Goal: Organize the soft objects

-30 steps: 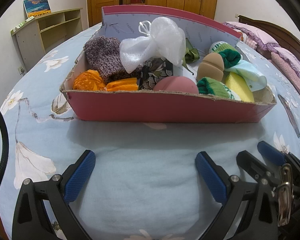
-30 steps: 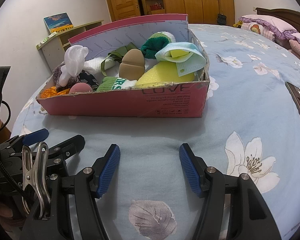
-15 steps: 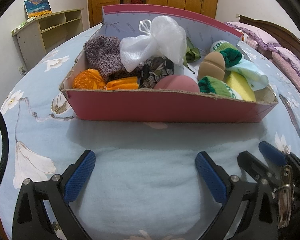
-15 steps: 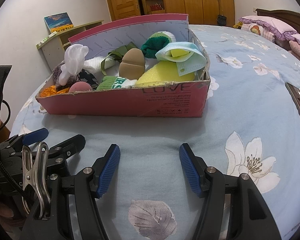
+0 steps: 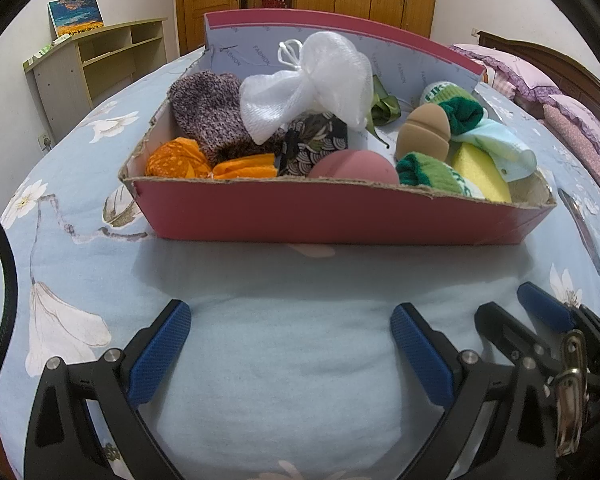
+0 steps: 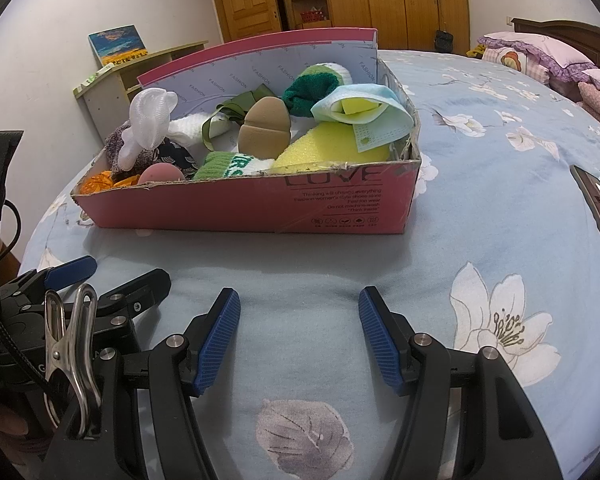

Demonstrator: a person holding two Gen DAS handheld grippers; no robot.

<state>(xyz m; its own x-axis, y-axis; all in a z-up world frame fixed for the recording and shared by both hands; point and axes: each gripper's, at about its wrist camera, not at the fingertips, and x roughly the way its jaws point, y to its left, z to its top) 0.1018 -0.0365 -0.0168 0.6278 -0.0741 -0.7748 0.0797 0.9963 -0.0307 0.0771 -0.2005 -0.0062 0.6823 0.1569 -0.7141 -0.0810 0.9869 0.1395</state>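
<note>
Hovering low over the blue floral bedspread (image 5: pixel 80 240), both grippers sit well short of the pink shoebox (image 5: pixel 332 216); left gripper (image 5: pixel 290 342) has jaws spread wide w/ nothing between them, only bare cloth below; right gripper (image 6: pixel 298 332) likewise stands open and empty, also on the near side of the box.

Inside the box, along its near wall: orange cloth (image 5: pixel 178 160) at the left corner; dusty-pink round sponge (image 5: pixel 354 164) at mid wall; green-and-white rolled sock (image 5: pixel 432 172) right of that; yellow sponge (image 6: pixel 332 148) at the right corner w/ a pale blue face mask (image 6: pixel 364 112) draped over it. Mid box: dark patterned pouch (image 5: pixel 316 144); tan split sponge (image 5: pixel 424 130) standing on edge. Toward the box's tall back flap: purple knit piece (image 5: pixel 208 116) at left; white mesh bag (image 5: pixel 312 80) piled on top at centre; olive ribbon (image 5: pixel 384 104); second green sock (image 6: pixel 312 88) at right.

Handling, as a guess: all light and squashy, no breakage risk; sponges should compress then spring back, so pinch across the middle, not an edge. Mesh bag looks slick and floppy; take it at the gathered neck by the drawstring. Mask prob. slides off if the yellow sponge is pulled first; lift the mask by a fold. Socks grip best across the roll.
</note>
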